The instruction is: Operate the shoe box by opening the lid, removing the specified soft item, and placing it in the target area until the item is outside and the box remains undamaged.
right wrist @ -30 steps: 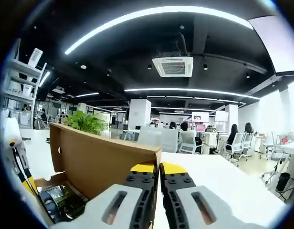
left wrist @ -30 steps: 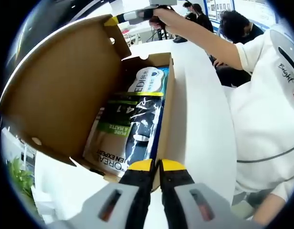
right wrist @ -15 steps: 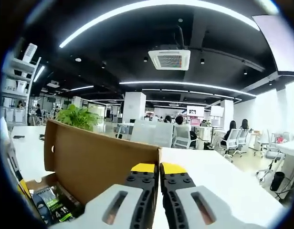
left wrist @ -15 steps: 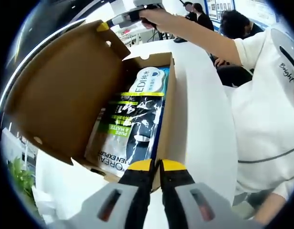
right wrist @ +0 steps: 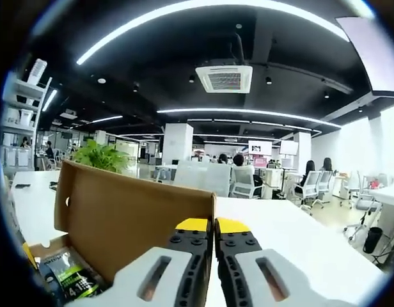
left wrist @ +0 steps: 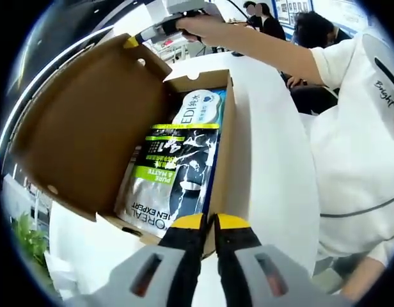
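Two grippers: your right gripper [right wrist: 213, 225] pinches the raised cardboard lid [left wrist: 88, 121]. Your left gripper [left wrist: 208, 221], jaws together, sits at the shoe box [left wrist: 226, 137] wall, beside the sachets [left wrist: 168, 176].

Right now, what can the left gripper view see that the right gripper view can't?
The left gripper view looks down into the open shoe box: a white pouch behind the black-and-green L'Oreal Men Expert pouch, plus the person's arm and white shirt. The right gripper view shows the office: ceiling air conditioner, potted plant, seated people. Both share the raised cardboard lid, the L'Oreal pouch and the white table.
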`<state>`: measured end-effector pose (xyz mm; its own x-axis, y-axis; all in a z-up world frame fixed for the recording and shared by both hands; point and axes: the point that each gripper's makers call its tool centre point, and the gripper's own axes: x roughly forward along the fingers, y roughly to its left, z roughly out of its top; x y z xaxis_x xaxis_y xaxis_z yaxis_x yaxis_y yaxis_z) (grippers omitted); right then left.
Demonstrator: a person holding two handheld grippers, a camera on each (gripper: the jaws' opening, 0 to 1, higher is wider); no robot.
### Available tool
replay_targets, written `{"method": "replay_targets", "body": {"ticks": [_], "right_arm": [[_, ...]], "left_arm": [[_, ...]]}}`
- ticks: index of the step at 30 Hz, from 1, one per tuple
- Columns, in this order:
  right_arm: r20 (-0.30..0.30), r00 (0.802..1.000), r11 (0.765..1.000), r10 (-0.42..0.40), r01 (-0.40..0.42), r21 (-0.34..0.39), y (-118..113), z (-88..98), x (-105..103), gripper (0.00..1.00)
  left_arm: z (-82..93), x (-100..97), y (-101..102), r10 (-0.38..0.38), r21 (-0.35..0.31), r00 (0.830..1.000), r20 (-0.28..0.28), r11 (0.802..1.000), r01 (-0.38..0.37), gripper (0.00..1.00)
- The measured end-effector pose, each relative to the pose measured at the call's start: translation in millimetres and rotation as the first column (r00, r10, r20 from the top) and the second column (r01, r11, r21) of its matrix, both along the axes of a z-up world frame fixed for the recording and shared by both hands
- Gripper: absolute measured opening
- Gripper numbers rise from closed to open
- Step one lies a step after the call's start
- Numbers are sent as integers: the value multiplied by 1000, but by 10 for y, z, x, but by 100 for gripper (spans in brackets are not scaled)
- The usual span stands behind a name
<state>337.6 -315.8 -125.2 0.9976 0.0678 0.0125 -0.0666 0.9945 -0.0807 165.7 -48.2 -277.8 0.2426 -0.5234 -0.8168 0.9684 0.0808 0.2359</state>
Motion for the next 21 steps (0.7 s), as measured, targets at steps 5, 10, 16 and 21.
{"method": "replay_targets", "body": {"ticks": [5, 10, 16, 21], "right_arm": [[-28, 1000, 999, -14, 13, -30, 10, -30, 58, 0], [-23, 999, 998, -28, 26, -63, 8, -80, 137, 0], [-32, 999, 999, -43, 42, -29, -12, -130, 230, 0], [-47, 997, 998, -55, 54, -21, -24, -199, 321, 0]], "left_arm": [[-1, 1, 0, 2, 1, 1000, 1, 1000, -2, 5], [-1, 2, 3, 5, 0, 1000, -6, 1000, -5, 5], [1, 3, 2, 7, -1, 1000, -5, 1000, -7, 5], [3, 1, -1, 6, -8, 1000, -1, 1000, -6, 5]]}}
